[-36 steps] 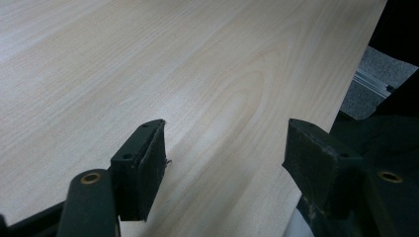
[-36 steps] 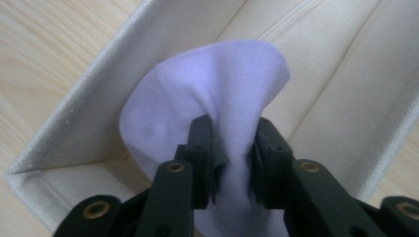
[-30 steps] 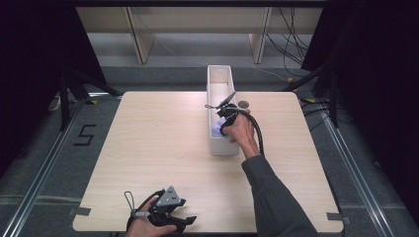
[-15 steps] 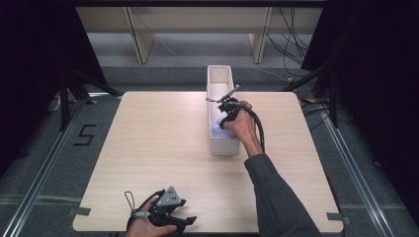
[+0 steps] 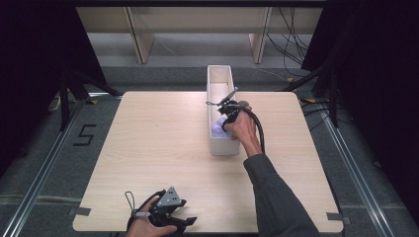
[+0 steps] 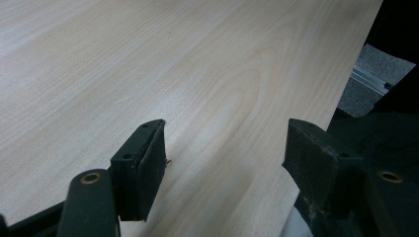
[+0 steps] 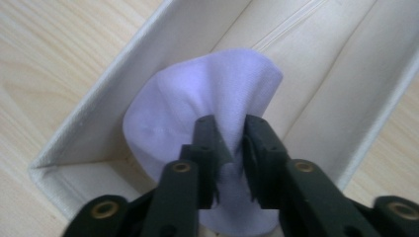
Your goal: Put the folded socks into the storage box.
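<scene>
Here the right tongs (image 7: 228,129) reach down into the near end of a long white bin (image 5: 218,146), their two black jaws drawn narrow around a fold of pale lilac cloth (image 7: 197,103). The jaws have just been closing, and in the right gripper view the cloth bunches up between them and the pads press into it on both sides. The cloth lies inside the bin, bulging against its near-end wall and one long side (the far stretch of the bin's floor is bare). From the high view, the right hand (image 5: 240,126) holds the tongs from above the bin's right rim, with the black cable looping back along the wrist and dark sleeve.

The left tongs (image 6: 225,148) rest low at the near edge of the table (image 5: 158,143), close to its left corner, well apart from the bin. Their jaws stand wide, with nothing but bare pale wood grain between them. The left hand (image 5: 148,228) grips them from below the table edge in the high view, the grey three-cornered plate uppermost.

The bin stands lengthwise away from the person, right of the table's middle, its far end reaching past the table's far edge.
</scene>
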A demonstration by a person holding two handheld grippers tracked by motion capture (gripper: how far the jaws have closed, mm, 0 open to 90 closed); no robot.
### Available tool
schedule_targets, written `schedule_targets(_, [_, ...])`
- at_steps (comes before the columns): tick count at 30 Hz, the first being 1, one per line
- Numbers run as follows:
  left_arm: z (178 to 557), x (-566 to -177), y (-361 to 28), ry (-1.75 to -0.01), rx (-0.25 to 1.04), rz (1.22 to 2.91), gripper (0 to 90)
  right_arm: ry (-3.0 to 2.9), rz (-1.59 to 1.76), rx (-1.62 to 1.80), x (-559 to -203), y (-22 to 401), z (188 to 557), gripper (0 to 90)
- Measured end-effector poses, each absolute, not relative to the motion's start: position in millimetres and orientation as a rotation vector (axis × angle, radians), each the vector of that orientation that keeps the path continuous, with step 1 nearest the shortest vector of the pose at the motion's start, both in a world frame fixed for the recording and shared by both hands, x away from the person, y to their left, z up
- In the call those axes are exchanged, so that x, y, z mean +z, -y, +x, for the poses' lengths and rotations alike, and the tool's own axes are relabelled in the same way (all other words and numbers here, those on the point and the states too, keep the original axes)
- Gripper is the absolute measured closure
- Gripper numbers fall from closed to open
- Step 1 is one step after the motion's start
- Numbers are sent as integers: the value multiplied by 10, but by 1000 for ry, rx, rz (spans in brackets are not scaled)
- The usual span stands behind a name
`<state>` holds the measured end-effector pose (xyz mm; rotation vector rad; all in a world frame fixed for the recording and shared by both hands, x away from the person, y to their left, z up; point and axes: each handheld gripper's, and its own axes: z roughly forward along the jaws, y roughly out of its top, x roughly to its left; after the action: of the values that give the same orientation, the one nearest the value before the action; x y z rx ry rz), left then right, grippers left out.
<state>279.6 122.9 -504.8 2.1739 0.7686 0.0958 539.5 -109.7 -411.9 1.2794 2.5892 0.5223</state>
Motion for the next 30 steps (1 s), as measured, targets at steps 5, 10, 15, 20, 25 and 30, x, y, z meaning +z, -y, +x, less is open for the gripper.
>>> schedule_targets(5, [2796, -5052, -1221, -762, 96, 2180, 318, -2608, 1179, 552, -4050, 1048, 5334, 817])
schedule_targets(10, [2796, -5052, -1221, -762, 95, 2181, 318, -2617, 1207, 559, -4040, 927, 5266, 817])
schedule_targets(15, [2798, -5056, -1221, -762, 94, 2179, 318, -2605, 1182, 531, -4013, 846, 5236, 808])
schedule_targets(20, [2798, -5054, -1218, -760, 94, 2183, 318, -2612, 1184, 547, -3992, 793, 5232, 771])
schedule_targets(25, [2799, -5056, -1222, -762, 93, 2179, 318, -2630, 1200, 541, -4024, 748, 5221, 724])
schedule_targets(30, [2802, -5059, -1223, -764, 93, 2183, 318, -2634, 1213, 565, -4030, 711, 5214, 701])
